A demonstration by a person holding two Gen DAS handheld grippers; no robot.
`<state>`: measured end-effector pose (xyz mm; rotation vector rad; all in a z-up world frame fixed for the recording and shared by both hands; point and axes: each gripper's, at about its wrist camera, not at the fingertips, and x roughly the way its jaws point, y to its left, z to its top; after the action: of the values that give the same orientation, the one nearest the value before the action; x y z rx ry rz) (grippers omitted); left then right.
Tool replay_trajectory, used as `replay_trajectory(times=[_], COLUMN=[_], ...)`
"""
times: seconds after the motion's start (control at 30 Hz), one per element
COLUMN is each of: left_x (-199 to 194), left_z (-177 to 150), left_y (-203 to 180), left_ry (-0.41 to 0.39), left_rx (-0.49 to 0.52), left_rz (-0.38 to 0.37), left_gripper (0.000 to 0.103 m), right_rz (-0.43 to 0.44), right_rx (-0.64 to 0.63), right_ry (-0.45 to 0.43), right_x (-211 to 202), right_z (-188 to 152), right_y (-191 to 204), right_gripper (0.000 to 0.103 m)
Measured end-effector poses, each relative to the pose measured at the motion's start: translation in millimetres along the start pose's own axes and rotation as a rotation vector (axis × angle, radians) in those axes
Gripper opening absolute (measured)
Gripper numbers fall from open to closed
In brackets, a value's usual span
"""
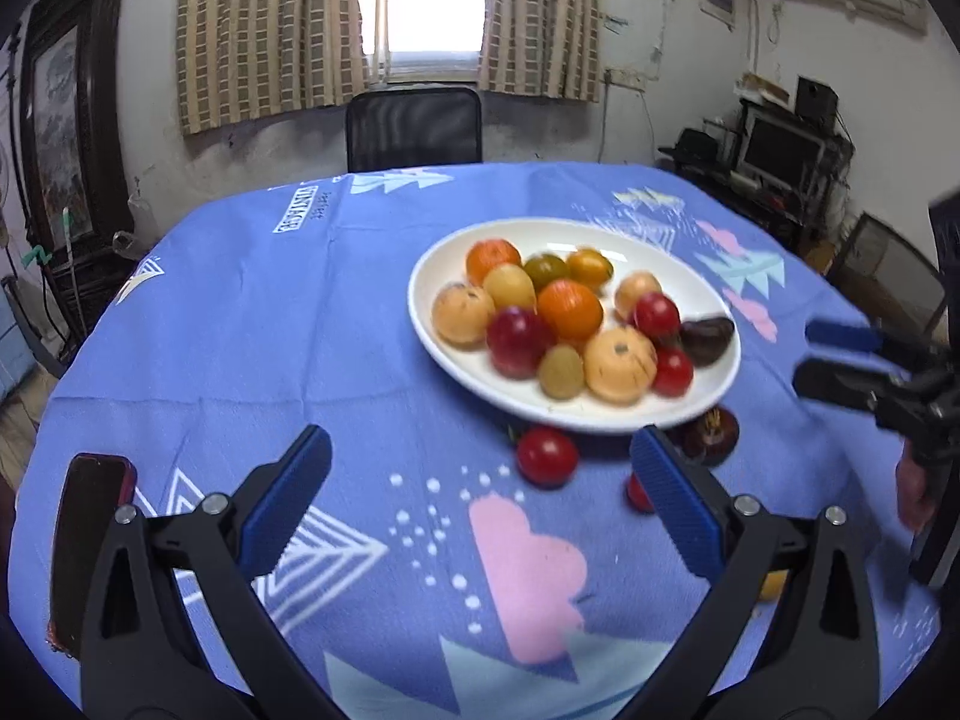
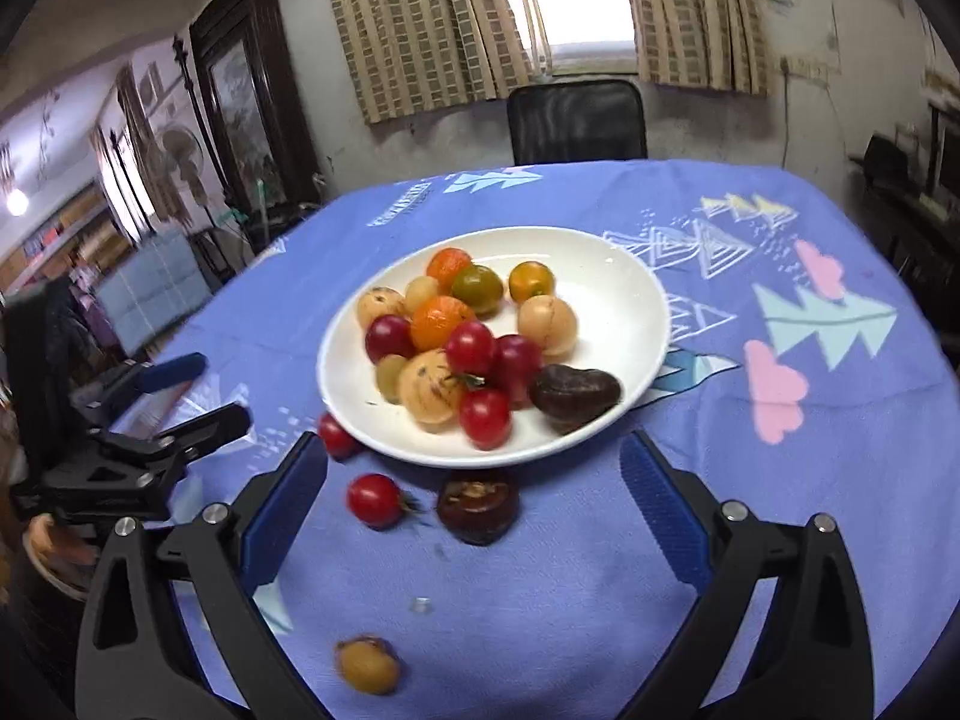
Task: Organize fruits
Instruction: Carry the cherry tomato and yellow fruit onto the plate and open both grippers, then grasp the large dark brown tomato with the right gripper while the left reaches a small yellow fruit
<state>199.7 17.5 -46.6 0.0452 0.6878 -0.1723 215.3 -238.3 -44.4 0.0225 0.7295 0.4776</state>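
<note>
Fruits (image 2: 456, 342), round and glossy, are heaped in a smooth white oval plate (image 2: 606, 300) whose long axis is laid across the blue patterned tablecloth (image 2: 780, 480). Beside its near rim, a red tomato (image 2: 373, 500) and a dark chestnut-like fruit (image 2: 477, 504) are seen. Both the left gripper (image 1: 480, 498) and right gripper (image 2: 474, 510) are held spread, empty.

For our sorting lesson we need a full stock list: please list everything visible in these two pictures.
plate: one, white, mid-table
fruits on plate: about fourteen; orange, tan, red, green, one dark brown; piled together
cherry tomatoes: two, red, on the cloth by the plate's near rim
dark fruit: one, brown, on the cloth beside them
small fruit: one, yellow, on the cloth, nearest the person
tablecloth: one, blue patterned, covering the table
chair: one, black, behind the table
left claw: open, blue pads, empty
right claw: open, blue pads, empty
</note>
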Motion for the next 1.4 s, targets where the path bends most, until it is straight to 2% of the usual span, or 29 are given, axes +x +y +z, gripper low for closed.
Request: replay_trajectory(times=[0.03,0.1,0.13,0.3,0.67,0.83,1.0,1.1,1.2,1.3,1.37,1.4], left_x=[0,-5,-7,-12,-12,-14,-15,-20,-32,-40,-41,-40], left_z=[-5,-10,-11,-13,-11,-11,-11,-14,-19,-27,-37,-41], left_y=[-5,-11,-14,-28,-35,-33,-37,-46,-62,-80,-98,-106], left_ry=[0.011,-0.009,-0.015,-0.025,-0.007,-0.005,0.005,0.001,-0.018,-0.034,-0.041,-0.036], left_rx=[0.034,0.069,0.088,0.125,0.136,0.124,0.126,0.159,0.233,0.312,0.386,0.417], left_rz=[0.006,0.019,0.021,-0.014,-0.03,-0.038,-0.084,-0.123,-0.219,-0.301,-0.321,-0.327], left_gripper=[0.101,0.101,0.101,0.101,0.101,0.101,0.101,0.101,0.101,0.101,0.098,0.093], right_rz=[-0.024,0.009,0.017,-0.003,-0.018,-0.012,-0.025,0.003,0.053,0.06,0.074,0.079], right_rx=[-0.021,-0.053,-0.06,-0.098,-0.145,-0.148,-0.163,-0.161,-0.131,-0.113,-0.082,-0.069], right_ry=[0.018,0.07,0.095,0.178,0.224,0.234,0.227,0.242,0.241,0.213,0.199,0.198], right_x=[3,10,13,31,57,68,69,65,52,39,33,31], right_z=[-1,-5,-7,-19,-29,-28,-28,-29,-29,-27,-25,-24], right_y=[0,0,0,2,13,14,18,16,9,2,-5,-8], right_gripper=[0.096,0.085,0.084,0.062,0.06,0.045,0.044,0.044,0.044,0.044,0.044,0.044])
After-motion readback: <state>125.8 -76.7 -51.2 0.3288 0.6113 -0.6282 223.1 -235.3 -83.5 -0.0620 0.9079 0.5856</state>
